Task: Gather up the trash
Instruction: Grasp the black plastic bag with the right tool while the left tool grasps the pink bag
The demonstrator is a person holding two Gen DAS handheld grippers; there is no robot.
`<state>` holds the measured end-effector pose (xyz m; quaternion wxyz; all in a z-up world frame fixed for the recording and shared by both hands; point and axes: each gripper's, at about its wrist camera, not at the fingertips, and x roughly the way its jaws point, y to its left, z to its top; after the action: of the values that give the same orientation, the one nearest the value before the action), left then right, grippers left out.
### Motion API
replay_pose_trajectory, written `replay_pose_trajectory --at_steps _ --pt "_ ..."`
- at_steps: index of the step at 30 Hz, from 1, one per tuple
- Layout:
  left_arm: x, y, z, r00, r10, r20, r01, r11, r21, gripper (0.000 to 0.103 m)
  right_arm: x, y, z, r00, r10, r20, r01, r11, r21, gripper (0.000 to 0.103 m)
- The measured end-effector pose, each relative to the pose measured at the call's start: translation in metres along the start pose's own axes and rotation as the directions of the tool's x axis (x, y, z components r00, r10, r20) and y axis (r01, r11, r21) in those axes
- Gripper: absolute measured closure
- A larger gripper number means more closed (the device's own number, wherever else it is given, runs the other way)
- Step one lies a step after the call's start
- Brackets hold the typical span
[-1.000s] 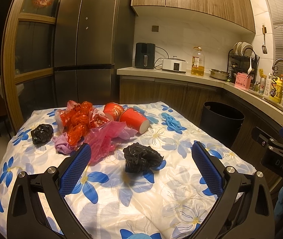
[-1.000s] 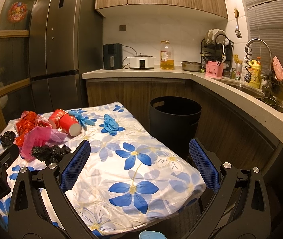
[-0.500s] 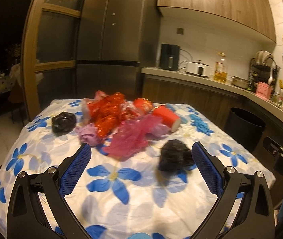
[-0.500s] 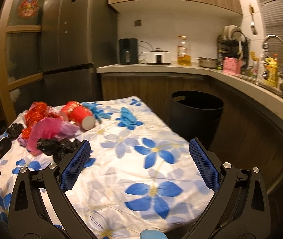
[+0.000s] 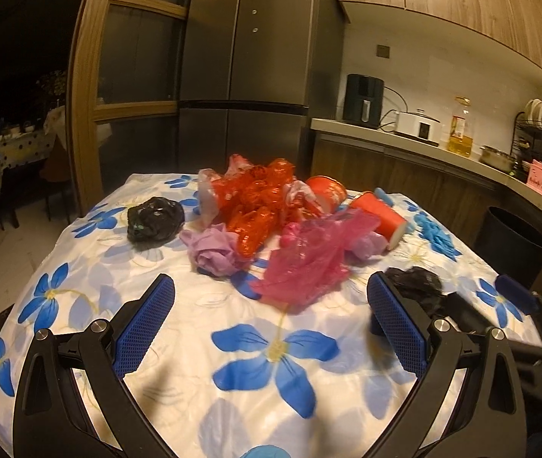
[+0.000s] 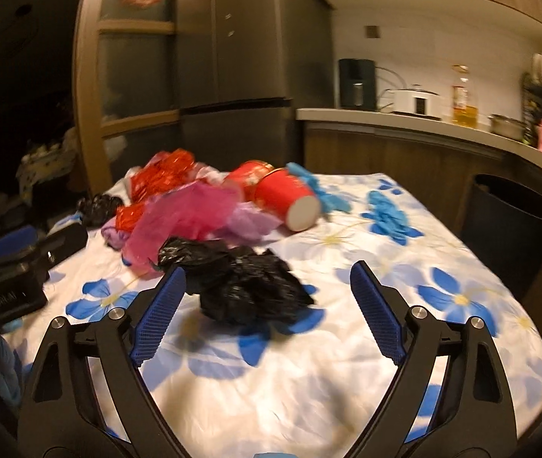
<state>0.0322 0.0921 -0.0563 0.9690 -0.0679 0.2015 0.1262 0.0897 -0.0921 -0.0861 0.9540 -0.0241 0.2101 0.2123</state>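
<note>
Both grippers hover over the near edge of a table [image 5: 80, 297] covered in a white cloth with blue flowers. The left gripper [image 5: 271, 320] has its jaws spread wide with nothing between them, above bare cloth short of the trash pile. The right gripper [image 6: 267, 313] is equally wide open, and a crumpled black plastic bag [image 6: 244, 282] lies on the cloth just ahead of the gap between its blue pads, touched by neither. Toward the middle of the table lie a pink plastic bag [image 5: 309, 263], a lilac wad [image 5: 213, 252], crumpled red wrapping [image 5: 259, 206] and two red paper cups [image 6: 282, 198] on their sides. A second black bag [image 5: 154, 219] sits near the table's left edge, and blue gloves [image 6: 389, 213] lie toward the right edge. A black trash bin [image 6: 507, 229] stands on the floor beyond that right edge, beside the kitchen counter [image 5: 404, 145].
</note>
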Motion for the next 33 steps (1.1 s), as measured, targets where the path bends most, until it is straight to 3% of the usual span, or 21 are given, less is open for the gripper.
replay_pose_trajectory --at_steps 4,7,11,12,15,21,27,29,32,33 --pt "0.009 0.002 0.004 1.0 0.008 0.004 -0.008 1.0 -0.006 0.006 0.023 0.006 -0.001 0.999 0.012 -0.044 -0.013 1.0 -0.011 0.021" --pt "0.016 0.0 0.007 1.0 0.009 0.007 -0.009 1.0 0.001 0.006 0.041 0.007 -0.003 0.996 0.02 -0.088 -0.022 1.0 -0.014 0.032" --pt "0.028 -0.006 0.01 1.0 0.008 0.003 -0.008 1.0 0.018 0.006 0.058 0.003 -0.009 0.988 0.041 -0.149 -0.042 0.999 -0.005 0.06" --pt "0.03 -0.007 0.01 1.0 0.006 0.001 -0.006 1.0 0.022 0.006 0.06 0.003 -0.01 0.987 0.049 -0.154 -0.05 0.999 -0.002 0.072" --pt "0.042 -0.011 0.012 1.0 0.0 -0.021 0.0 1.0 0.029 0.007 0.061 0.002 -0.011 0.987 0.057 -0.15 -0.06 0.998 -0.015 0.091" --pt "0.062 -0.022 0.018 0.998 -0.017 -0.065 0.019 0.999 0.031 0.013 0.043 -0.019 -0.008 0.993 0.021 -0.114 -0.017 0.999 0.03 0.098" --pt "0.087 -0.036 0.018 0.988 -0.033 -0.154 0.041 0.998 0.052 0.046 0.023 -0.036 -0.003 0.996 -0.002 -0.084 0.007 0.998 0.055 0.098" --pt "0.095 -0.036 0.016 0.981 -0.035 -0.193 0.046 0.998 0.049 0.068 0.019 -0.039 -0.003 0.997 -0.005 -0.077 0.009 0.998 0.057 0.098" --pt "0.099 -0.035 0.013 0.974 -0.045 -0.222 0.055 0.998 0.036 0.091 0.015 -0.044 -0.002 0.997 -0.001 -0.076 0.007 0.997 0.07 0.098" --pt "0.098 -0.035 0.013 0.973 -0.052 -0.224 0.061 0.998 0.032 0.094 0.013 -0.045 -0.002 0.997 -0.002 -0.073 0.008 0.997 0.071 0.098"
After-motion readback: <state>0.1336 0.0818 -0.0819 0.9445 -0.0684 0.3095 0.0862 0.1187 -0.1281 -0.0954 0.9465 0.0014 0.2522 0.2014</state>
